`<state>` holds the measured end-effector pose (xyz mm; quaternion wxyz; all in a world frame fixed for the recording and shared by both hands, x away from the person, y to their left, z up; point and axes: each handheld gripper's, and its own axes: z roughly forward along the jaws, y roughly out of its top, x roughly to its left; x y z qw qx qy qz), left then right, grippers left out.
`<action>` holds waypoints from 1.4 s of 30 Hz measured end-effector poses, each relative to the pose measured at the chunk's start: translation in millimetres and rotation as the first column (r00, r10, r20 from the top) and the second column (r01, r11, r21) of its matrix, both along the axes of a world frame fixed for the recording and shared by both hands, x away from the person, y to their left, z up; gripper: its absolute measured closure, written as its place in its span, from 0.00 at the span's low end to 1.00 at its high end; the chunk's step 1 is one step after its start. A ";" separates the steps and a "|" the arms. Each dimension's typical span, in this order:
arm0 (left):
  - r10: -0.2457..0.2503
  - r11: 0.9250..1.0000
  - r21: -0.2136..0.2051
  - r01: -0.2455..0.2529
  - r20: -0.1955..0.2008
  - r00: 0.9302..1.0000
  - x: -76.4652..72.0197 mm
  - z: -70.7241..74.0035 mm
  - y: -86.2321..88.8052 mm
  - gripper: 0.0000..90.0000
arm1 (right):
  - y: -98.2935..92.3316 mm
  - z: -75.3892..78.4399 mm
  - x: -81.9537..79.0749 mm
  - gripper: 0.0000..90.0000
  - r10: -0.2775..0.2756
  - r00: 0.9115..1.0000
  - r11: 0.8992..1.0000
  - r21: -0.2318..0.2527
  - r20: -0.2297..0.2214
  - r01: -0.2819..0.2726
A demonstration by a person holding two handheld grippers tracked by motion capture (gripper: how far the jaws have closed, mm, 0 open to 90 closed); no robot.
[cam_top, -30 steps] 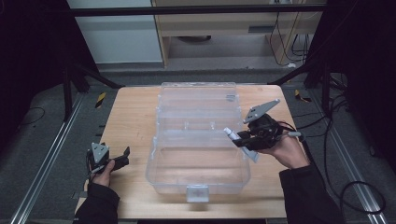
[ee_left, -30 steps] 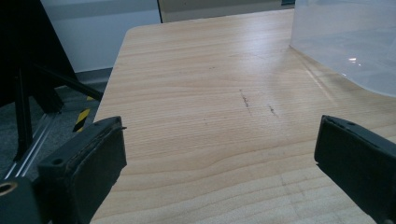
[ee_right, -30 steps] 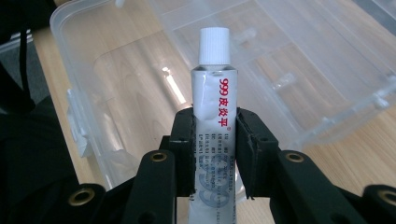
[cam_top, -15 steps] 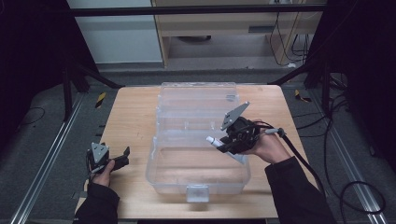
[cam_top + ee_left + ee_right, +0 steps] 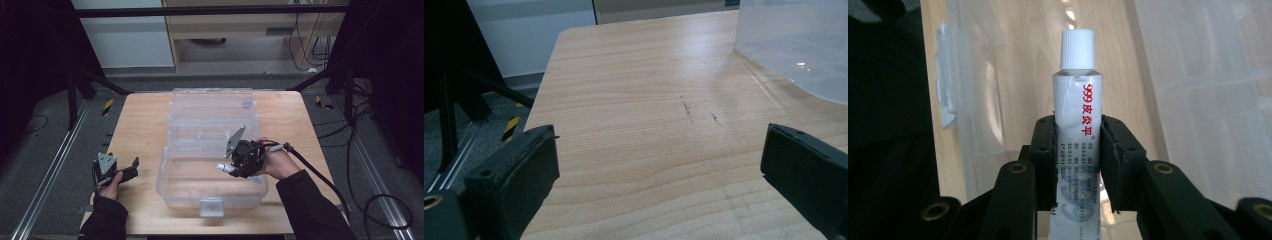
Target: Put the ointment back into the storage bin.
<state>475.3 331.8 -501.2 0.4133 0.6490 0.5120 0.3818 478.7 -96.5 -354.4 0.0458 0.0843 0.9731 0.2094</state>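
Evidently light and squashy, the ointment tube (image 5: 1077, 130) sits pinched mid-body in the right hand-held gripper (image 5: 239, 161); grip below the cap. Left hand-held gripper (image 5: 659, 170) gapes wide near the surface's (image 5: 634, 90) left edge.

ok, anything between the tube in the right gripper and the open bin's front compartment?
Nothing visible. The right gripper holds the tube over the clear bin, whose lid is open; no object shows in that compartment.

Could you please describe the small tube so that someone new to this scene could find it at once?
On the wooden table stands a clear plastic box. Above its near half, the right hand-held gripper clamps a white tube with a ribbed white cap and red print.
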 end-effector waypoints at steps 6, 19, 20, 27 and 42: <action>0.000 1.000 -0.001 0.000 0.000 1.000 0.0 0.0 0.0 0.02 | 3.4 -10.3 -1.5 0.78 0.020 1.000 0.999 -0.036 -0.011 -0.020; 0.000 1.000 -0.001 0.000 0.000 1.000 0.0 0.0 0.0 0.02 | 16.0 -35.3 -0.4 0.78 0.070 0.996 0.991 -0.115 -0.048 -0.075; 0.000 1.000 -0.001 0.000 0.000 1.000 0.0 0.0 0.0 0.02 | 16.7 -37.3 0.2 0.77 0.076 0.996 0.990 -0.118 -0.047 -0.081; -0.001 1.000 0.000 0.001 0.000 1.000 0.0 0.0 0.0 0.02 | 23.0 -51.6 2.9 0.77 0.087 0.994 0.983 -0.159 -0.062 -0.096; 0.000 1.000 -0.001 0.000 0.000 1.000 0.1 0.0 0.1 0.02 | 30.3 -77.5 5.6 0.77 0.083 0.993 0.972 -0.213 -0.090 -0.100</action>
